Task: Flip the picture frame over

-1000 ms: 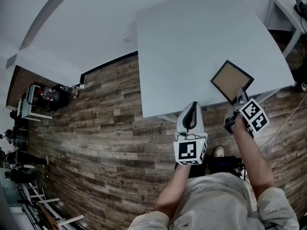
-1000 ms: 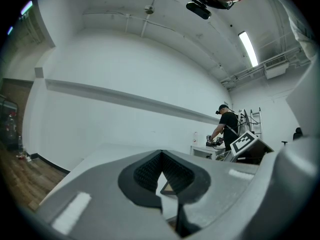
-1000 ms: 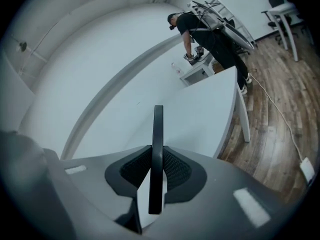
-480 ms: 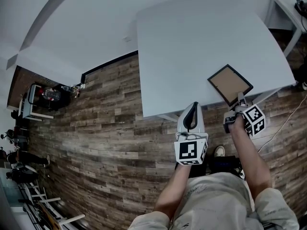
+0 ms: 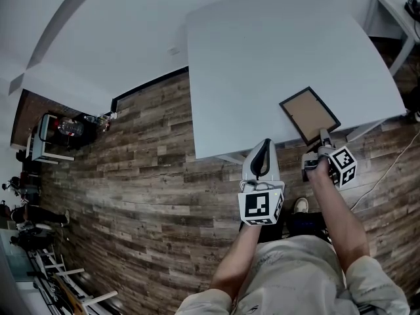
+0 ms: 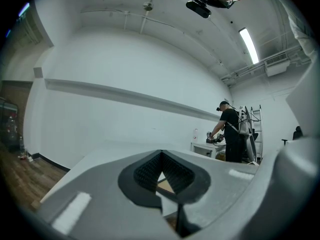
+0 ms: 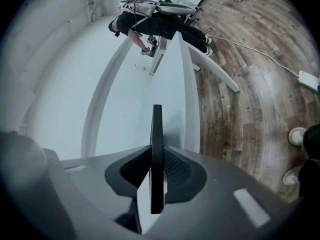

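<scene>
Right gripper (image 5: 323,137) pinching picture frame (image 5: 309,115) by thin edge at table (image 5: 262,58) rim; left gripper (image 5: 262,146) pressed together, empty. Risk: frame pivoting in pads, sliding off toward floor (image 5: 131,176).

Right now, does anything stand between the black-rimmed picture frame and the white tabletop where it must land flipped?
Nothing visible does. The right gripper is shut on the near edge of the black-rimmed picture frame; the white tabletop around it is bare.

Head view: overhead, steeply down; table (image 5: 262,58) ahead of left gripper (image 5: 262,148), right gripper (image 5: 323,138). Left gripper view: level along jaws, table beyond tips. Right gripper view: tipped sideways, close on picture frame (image 7: 157,149) edge between jaws. Shared: table; distant person (image 6: 231,131) in both gripper views.
</scene>
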`<action>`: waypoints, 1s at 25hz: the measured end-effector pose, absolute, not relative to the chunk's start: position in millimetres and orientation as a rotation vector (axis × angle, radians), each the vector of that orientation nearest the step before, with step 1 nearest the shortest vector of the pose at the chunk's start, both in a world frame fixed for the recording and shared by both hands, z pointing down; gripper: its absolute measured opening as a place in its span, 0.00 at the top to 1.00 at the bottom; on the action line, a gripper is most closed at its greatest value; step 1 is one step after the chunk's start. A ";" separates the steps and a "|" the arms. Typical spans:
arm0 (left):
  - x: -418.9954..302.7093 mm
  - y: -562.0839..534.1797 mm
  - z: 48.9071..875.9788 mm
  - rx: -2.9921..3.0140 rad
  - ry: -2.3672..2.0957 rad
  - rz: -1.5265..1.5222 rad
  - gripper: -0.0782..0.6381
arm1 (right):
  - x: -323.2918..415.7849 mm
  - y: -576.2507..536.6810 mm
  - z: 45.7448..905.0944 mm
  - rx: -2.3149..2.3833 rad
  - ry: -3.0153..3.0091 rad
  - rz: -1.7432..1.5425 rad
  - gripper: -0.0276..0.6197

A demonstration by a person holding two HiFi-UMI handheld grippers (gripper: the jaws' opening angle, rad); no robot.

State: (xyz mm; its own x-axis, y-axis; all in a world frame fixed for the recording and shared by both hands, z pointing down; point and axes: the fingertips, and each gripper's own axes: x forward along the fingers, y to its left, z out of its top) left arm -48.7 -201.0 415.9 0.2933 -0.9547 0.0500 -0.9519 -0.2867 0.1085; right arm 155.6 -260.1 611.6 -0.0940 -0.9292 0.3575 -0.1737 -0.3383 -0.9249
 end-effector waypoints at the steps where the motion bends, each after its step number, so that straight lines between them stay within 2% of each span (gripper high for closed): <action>1: -48.8 -200.9 416.6 2.428 -1.801 -0.035 0.89 | 154.2 -260.4 614.0 -1.517 1.228 -1.494 0.80; 9: -53.2 -201.4 421.8 2.413 -1.806 -0.018 0.89 | 139.8 -266.8 633.6 -1.354 1.245 -1.513 0.80; 25: -58.7 -205.1 426.6 2.395 -1.807 -0.009 0.89 | 120.5 -277.1 640.3 -1.357 1.271 -1.525 0.80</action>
State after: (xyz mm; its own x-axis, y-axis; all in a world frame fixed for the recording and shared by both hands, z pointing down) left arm -58.7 -205.1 426.6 0.2780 -0.9572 0.0804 -0.9564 -0.2680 0.1160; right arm 120.5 -277.1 640.3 -0.1862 -0.9453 0.2677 -0.0928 -0.2543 -0.9626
